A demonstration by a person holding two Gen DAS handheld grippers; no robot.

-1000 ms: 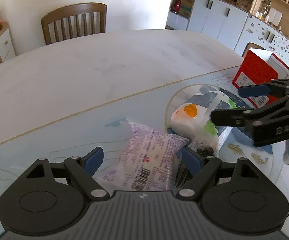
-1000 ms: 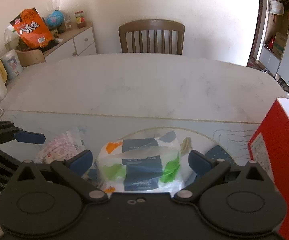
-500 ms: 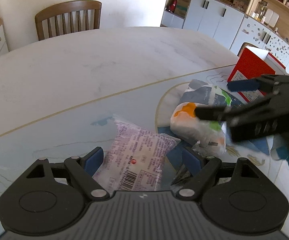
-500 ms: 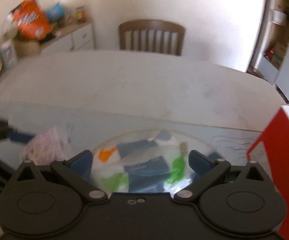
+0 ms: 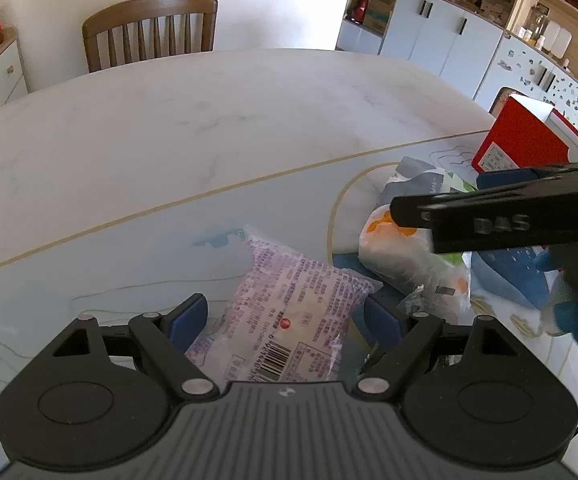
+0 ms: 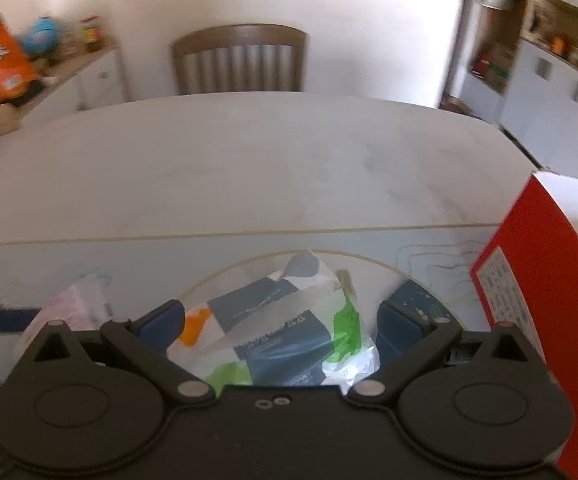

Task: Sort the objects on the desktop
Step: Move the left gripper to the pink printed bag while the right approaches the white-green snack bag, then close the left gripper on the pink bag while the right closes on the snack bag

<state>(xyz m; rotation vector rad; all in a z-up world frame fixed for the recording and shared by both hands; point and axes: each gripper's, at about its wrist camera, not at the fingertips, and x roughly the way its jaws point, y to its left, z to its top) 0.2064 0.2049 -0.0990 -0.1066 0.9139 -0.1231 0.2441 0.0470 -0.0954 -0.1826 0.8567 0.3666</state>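
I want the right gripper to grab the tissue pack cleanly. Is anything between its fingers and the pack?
Nothing visible. The open right gripper straddles the white plastic-wrapped tissue pack with navy, green and orange patches; the red cardboard box stands off to its right.

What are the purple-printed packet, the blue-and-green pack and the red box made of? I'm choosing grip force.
Purple-printed packet: thin, glossy clear plastic film, judging by its wrinkles and the pale contents showing through.
Blue-and-green pack: soft shiny plastic wrap that creases and glints; probably tissues, though I can't confirm.
Red box: smooth printed cardboard, judging by its flat stiff walls, sharp edges and white inside.
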